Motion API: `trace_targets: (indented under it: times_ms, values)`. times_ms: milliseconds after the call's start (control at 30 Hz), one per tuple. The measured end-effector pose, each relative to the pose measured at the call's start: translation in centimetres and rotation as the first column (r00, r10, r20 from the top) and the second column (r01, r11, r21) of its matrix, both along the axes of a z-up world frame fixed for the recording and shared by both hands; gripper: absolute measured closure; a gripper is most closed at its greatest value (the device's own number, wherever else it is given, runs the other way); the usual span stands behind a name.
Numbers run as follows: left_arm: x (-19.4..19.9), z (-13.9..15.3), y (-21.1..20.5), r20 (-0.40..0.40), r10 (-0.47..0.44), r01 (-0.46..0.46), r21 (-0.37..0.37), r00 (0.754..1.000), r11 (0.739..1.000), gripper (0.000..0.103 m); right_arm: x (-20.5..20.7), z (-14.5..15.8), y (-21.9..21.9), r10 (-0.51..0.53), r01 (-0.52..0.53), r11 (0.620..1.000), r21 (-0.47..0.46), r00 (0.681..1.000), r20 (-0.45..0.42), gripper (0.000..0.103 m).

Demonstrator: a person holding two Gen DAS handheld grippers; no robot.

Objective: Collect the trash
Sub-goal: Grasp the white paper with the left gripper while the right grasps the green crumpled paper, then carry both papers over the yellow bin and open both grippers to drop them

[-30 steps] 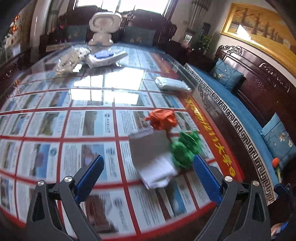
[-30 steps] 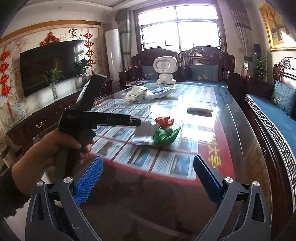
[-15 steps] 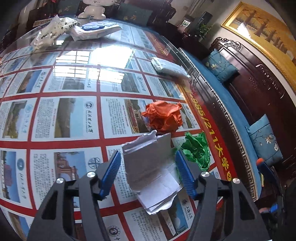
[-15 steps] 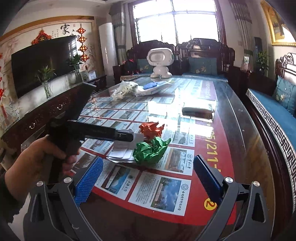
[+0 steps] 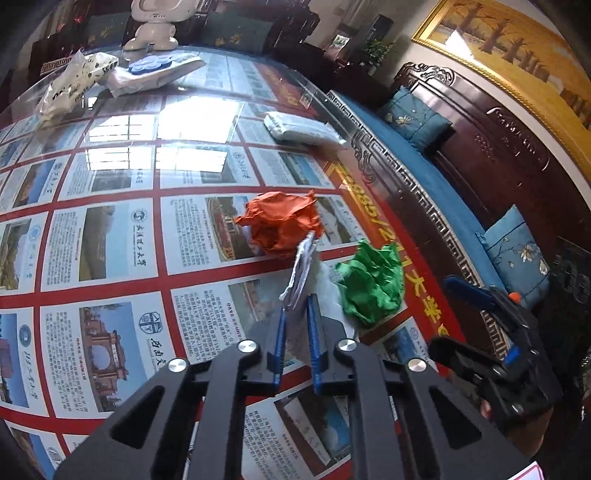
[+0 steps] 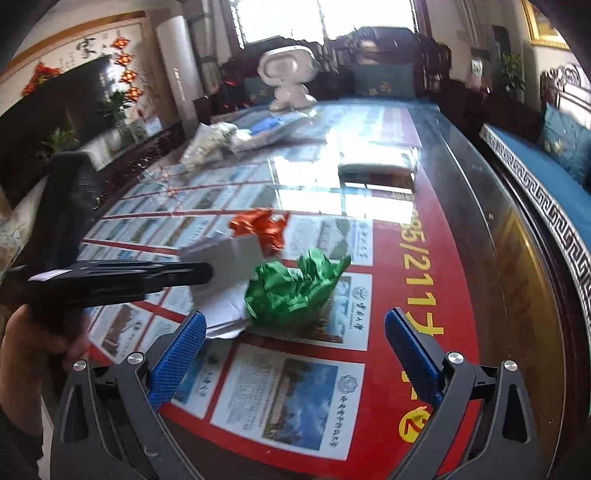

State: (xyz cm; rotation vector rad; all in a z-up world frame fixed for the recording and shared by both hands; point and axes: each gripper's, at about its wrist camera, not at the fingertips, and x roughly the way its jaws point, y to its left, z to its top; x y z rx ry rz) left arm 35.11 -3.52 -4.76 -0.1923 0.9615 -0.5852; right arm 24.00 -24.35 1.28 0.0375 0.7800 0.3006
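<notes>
A: Why is the left tool closed so tightly?

B: Its blue pads are pinched on the white paper scrap, which stands on edge between them. My guess is it was clamped flat-side-in so the sheet comes off the bench in one piece.

A: And the right tool?

B: Spread wide, nothing between its pads. It hangs low over the bench edge with the green paper ball just ahead of the gap, so it looks lined up for that one.

A: How much trash is there?

B: Three pieces close together: one white scrap in the left tool, one green ball just beside it, one orange paper ball just behind, touching or nearly touching the scrap.

A: Anything further out?

B: One flat white packet mid-bench, then one crinkled bag and one wrapped pack with blue caps at the far end, by one white robot figure. I can't tell if those count as trash.
</notes>
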Motion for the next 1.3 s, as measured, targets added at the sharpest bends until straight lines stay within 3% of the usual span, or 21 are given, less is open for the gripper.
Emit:
trace_targets:
  times_ms: [100, 233, 433, 633, 667, 733, 833, 1067, 1300]
  values:
    - [-0.3, 0.6, 0.0, 0.025, 0.007, -0.007, 0.002, 1.000, 1.000, 0.095, 1.2, -0.4, -0.5, -0.024, 0.024, 1.000, 0.005, 0.999, -0.029, 0.010]
    - [-0.7, 1.0, 0.2, 0.037, 0.007, -0.007, -0.004, 0.999, 1.000, 0.095, 3.5, -1.0, -1.5, -0.036, 0.048, 0.993, 0.105, 0.993, -0.115, 0.010]
    - [-1.7, 1.4, 0.4, 0.054, -0.004, 0.004, -0.002, 0.999, 1.000, 0.095, 5.7, -2.3, -1.7, -0.055, 0.095, 0.979, 0.181, 0.975, -0.215, 0.023]
    - [-2.7, 2.3, 1.1, 0.084, -0.006, 0.006, 0.004, 0.996, 1.000, 0.095, 5.7, -2.2, -1.0, -0.070, 0.100, 0.985, 0.141, 0.978, -0.198, 0.026]
    - [-2.8, 2.4, 1.1, 0.089, -0.004, 0.003, 0.010, 0.996, 1.000, 0.095, 5.6, -2.2, -0.7, -0.066, 0.090, 0.989, 0.119, 0.980, -0.188, 0.030]
    - [-3.0, 2.4, 1.3, 0.098, 0.001, -0.004, 0.028, 0.995, 1.000, 0.095, 5.3, -2.4, -0.4, -0.053, 0.069, 0.994, 0.090, 0.984, -0.167, 0.056]
    - [-3.2, 2.0, 1.7, 0.083, 0.008, -0.011, 0.026, 0.996, 1.000, 0.095, 4.9, -2.7, -0.6, -0.040, 0.056, 0.993, 0.108, 0.988, -0.150, 0.069]
    - [-5.1, 2.5, 2.7, 0.077, 0.007, -0.006, -0.011, 0.997, 1.000, 0.095, 1.8, -1.0, -1.1, -0.029, 0.035, 0.994, 0.100, 0.998, -0.058, 0.072]
    - [-13.1, 6.2, 2.9, 0.169, -0.061, 0.067, -0.032, 0.984, 0.997, 0.095, -6.7, 2.7, -0.8, 0.037, -0.040, 0.992, 0.123, 0.999, 0.029, 0.072]
